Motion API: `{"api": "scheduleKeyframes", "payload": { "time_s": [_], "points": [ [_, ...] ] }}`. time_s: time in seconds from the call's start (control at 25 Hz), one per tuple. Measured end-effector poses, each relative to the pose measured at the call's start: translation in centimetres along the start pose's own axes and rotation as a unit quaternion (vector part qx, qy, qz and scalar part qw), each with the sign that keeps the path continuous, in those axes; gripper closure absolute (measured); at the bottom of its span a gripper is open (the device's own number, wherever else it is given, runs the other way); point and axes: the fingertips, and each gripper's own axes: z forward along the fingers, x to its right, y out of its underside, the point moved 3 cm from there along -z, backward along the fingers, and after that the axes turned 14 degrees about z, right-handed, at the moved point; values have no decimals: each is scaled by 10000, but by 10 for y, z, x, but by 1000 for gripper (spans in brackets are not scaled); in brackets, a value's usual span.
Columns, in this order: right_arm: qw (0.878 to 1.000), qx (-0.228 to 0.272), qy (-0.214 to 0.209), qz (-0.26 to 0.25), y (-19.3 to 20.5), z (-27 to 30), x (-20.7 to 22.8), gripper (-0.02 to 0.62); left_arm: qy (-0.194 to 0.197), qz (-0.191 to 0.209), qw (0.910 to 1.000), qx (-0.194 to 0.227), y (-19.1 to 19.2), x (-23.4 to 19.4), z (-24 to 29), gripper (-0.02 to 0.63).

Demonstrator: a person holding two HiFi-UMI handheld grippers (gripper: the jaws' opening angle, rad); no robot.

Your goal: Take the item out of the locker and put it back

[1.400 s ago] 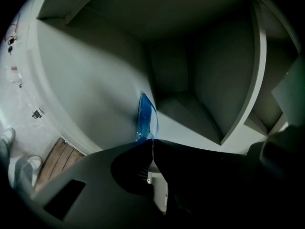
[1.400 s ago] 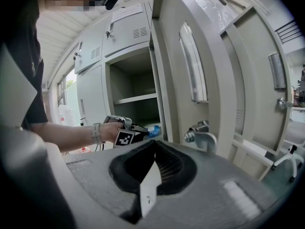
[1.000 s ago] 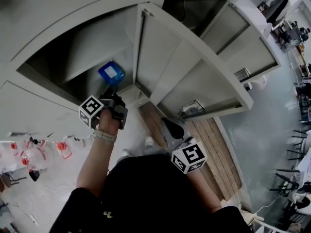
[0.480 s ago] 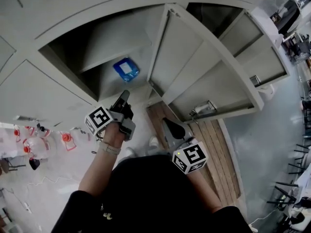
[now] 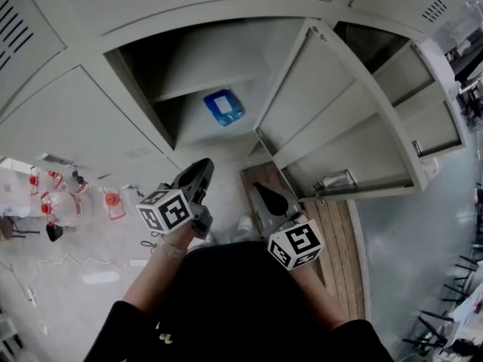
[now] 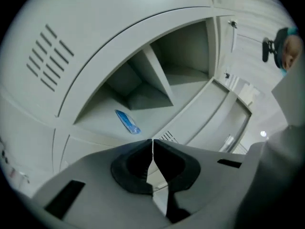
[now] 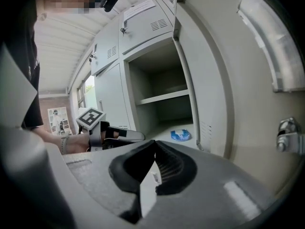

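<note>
A flat blue packet (image 5: pixel 223 106) lies on the floor of the open locker compartment (image 5: pixel 204 70), under its shelf. It also shows as the blue packet (image 6: pixel 127 122) in the left gripper view and as the blue packet (image 7: pixel 181 135) in the right gripper view. My left gripper (image 5: pixel 204 166) is outside the locker, below the opening, shut and empty, tips meeting (image 6: pixel 153 140). My right gripper (image 5: pixel 259 189) is lower right of it, near the open door (image 5: pixel 317 89), shut with nothing in it (image 7: pixel 154 143).
The locker door stands swung out to the right, its latch (image 5: pixel 334 180) near my right gripper. A second open door (image 5: pixel 407 104) is farther right. Closed lockers (image 5: pixel 83 127) flank the left. Red-capped bottles (image 5: pixel 60 206) and wooden planks (image 5: pixel 332 247) are on the floor.
My left gripper has drawn back out of the locker, away from the blue packet, and rolled. The packet stays on the compartment floor. The right gripper shifted slightly.
</note>
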Motion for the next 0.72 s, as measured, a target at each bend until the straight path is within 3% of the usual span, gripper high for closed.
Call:
{"api": "scheduleKeyframes", "payload": {
  "time_s": [0.16,0.36,0.52,0.72],
  "points": [
    [9997,-63,-219,-39,0,11,-9,598,-211,960,9951,-87,-1,7,-21,598],
    [9988,-121,-466,-90,0,20,-19,598,-450,1902,9806,-119,-2,16,-45,598],
    [9979,-153,-623,-126,1,27,-25,598,-717,2544,9642,-200,-2,13,-61,598],
    [9965,-207,-795,-157,3,34,-34,598,-934,3057,9469,-344,0,11,-79,598]
  ]
}}
